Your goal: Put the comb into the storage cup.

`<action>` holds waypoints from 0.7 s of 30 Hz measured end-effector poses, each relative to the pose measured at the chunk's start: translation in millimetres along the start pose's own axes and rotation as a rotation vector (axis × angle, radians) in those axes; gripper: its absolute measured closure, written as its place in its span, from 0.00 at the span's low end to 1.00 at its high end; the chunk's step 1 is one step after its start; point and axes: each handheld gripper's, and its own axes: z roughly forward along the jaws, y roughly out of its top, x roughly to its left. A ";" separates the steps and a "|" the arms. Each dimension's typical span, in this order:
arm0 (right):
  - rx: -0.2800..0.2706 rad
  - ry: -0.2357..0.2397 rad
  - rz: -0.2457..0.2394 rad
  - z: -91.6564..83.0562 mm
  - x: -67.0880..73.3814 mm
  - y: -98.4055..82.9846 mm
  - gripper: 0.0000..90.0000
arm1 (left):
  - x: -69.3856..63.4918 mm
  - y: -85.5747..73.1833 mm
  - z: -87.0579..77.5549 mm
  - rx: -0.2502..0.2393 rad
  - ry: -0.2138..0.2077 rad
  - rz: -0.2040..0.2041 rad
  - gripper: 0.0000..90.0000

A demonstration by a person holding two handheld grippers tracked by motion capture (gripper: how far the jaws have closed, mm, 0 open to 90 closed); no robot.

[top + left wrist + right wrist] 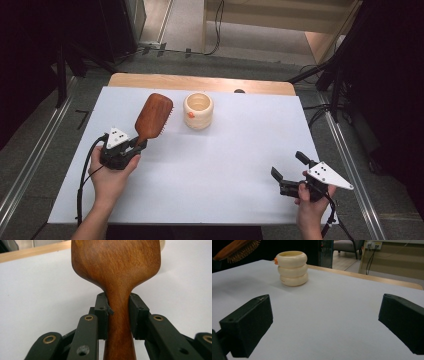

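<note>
Dim room, dark floor w/ cables beyond tabletop (210, 165); white sheet over wood top. 2 things total: 1 wooden hairbrush (152, 116), 1 cream ribbed cup (198, 111) w/ small orange bit on side. Cup upright at far centre, just right of brush head, apart from it. Left tool (138, 144) clamped on brush handle, both pads pressing neck; brush lifted off sheet, head pointing away from person, bristles toward cup. Right tool (286, 170) at near right, jaws wide, nothing between, well apart from cup.

The hairbrush (152, 116) lies left of the cup (198, 111).
</note>
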 end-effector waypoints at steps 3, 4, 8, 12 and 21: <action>0.001 0.016 0.014 2.5 4.7 7.5 0.00 | -5.3 2.1 -1.2 -0.019 -0.010 0.003 0.80; -0.004 0.018 0.017 4.2 6.7 10.9 0.00 | -6.7 2.5 -1.5 -0.024 -0.013 0.005 0.80; -0.011 0.039 0.017 9.2 12.9 19.8 0.00 | -14.1 4.2 -3.3 -0.044 -0.032 0.013 0.80; -0.008 0.062 0.026 16.7 20.1 27.9 0.00 | -20.2 4.5 -4.6 -0.064 -0.043 0.021 0.80; -0.007 0.113 0.035 33.5 35.6 42.8 0.00 | -33.6 6.1 -5.9 -0.083 -0.095 0.033 0.80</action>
